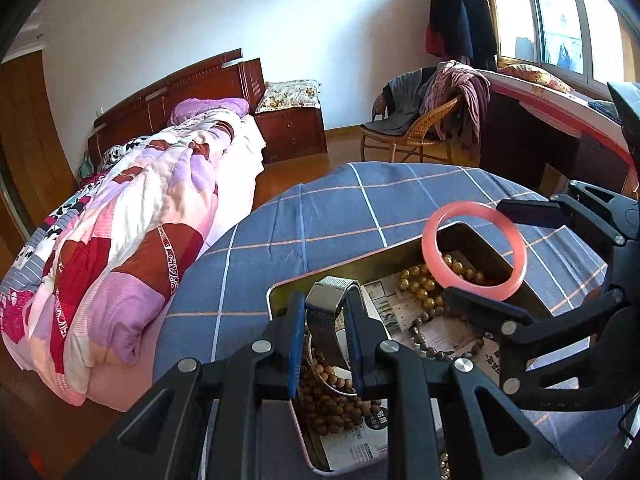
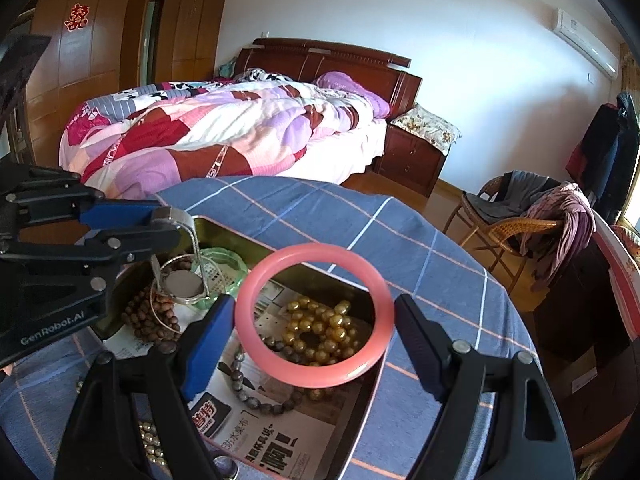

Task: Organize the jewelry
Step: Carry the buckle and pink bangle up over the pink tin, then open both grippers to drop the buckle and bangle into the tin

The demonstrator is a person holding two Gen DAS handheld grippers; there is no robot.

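Both claws point downward: the left claw [image 1: 325, 312] stands nearly closed, gripping, and the right claw [image 2: 314, 322] stands wide, gripping.

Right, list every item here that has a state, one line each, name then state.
left gripper: shut on the watch.
watch: held by its mesh band, hanging over the tin.
right gripper: closed across the pink bangle.
pink bangle: held above the tin.
tin: open, paper-lined, holding jewelry.
golden bead bracelet: lying in the tin.
green bangle: lying in the tin.
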